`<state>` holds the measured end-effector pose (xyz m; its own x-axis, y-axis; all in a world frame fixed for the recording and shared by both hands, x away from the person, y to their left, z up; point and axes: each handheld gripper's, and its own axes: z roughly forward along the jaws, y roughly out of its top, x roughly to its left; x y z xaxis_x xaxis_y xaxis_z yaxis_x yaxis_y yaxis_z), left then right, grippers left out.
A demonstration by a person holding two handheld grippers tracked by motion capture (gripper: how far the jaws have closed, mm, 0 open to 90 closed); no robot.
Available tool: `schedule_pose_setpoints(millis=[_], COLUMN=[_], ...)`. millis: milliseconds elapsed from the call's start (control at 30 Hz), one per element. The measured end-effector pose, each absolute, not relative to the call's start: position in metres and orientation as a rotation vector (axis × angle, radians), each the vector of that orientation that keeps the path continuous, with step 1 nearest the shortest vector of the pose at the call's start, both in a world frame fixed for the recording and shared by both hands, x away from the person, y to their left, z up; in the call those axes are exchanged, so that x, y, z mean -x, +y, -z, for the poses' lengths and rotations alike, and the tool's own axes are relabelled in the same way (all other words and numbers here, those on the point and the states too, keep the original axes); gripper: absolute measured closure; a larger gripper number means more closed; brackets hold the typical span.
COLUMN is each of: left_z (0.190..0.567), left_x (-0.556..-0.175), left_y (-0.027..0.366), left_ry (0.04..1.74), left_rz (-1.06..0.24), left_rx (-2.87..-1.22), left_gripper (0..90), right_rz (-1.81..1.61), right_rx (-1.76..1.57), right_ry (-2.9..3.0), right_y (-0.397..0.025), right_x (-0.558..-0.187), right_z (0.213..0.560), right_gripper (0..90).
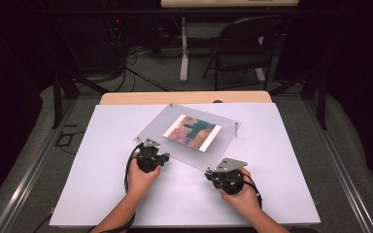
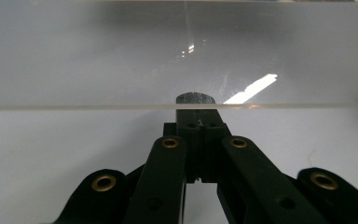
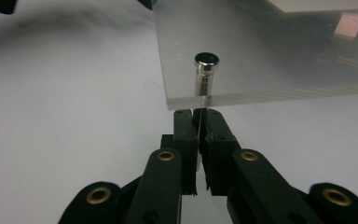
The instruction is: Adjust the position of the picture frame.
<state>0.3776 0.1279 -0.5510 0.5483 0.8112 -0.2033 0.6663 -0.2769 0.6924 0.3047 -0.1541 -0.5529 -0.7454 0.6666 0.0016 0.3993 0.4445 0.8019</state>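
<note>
A clear acrylic plate [image 1: 151, 127] with a colourful picture [image 1: 192, 131] under it stands on small metal standoffs on the white table [image 1: 102, 184]. My left gripper [image 1: 150, 147] is at the plate's near-left corner. In the left gripper view its jaws [image 2: 196, 116] are pressed together under the plate edge [image 2: 74, 107], right below a dark standoff cap [image 2: 196, 98]. My right gripper [image 1: 222, 168] is at the near-right corner. There its jaws [image 3: 198, 122] are shut on the thin pin below a silver standoff [image 3: 206, 72] that passes through the plate corner [image 3: 242, 99].
Two more standoffs mark the far corner [image 1: 170, 105] and the right corner [image 1: 236, 127] of the plate. White table surface lies open to the left, right and front. A folding chair [image 1: 243, 46] and cables stand beyond the table's wooden far edge [image 1: 184, 97].
</note>
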Motion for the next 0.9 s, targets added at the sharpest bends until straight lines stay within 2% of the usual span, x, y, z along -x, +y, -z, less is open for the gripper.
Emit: schedule_pose_setpoints(millis=[200, 400, 700, 900], left_z=[0.548, 0.549, 0.551, 0.549], left_x=[-0.392, -0.397, -0.369, -0.352], left_y=[0.125, 0.125, 0.136, 0.142], left_ry=[1.191, 1.195, 1.164, 1.142], left_rz=[-0.270, -0.260, -0.276, -0.272], left_rx=[-2.064, -2.051, -2.043, -2.025], left_gripper=[90.0, 90.0, 82.6, 79.8], right_rz=[-1.247, -1.304, -1.299, -1.269], right_rx=[-0.912, -0.956, -0.994, -0.904], right_ry=[2.403, 2.415, 2.419, 2.450], right_y=[-0.138, -0.125, -0.118, -0.105], right_x=[-0.296, -0.303, -0.303, -0.295], right_z=[0.553, 0.554, 0.559, 0.562], right_gripper=[85.6, 84.9, 84.4, 84.9])
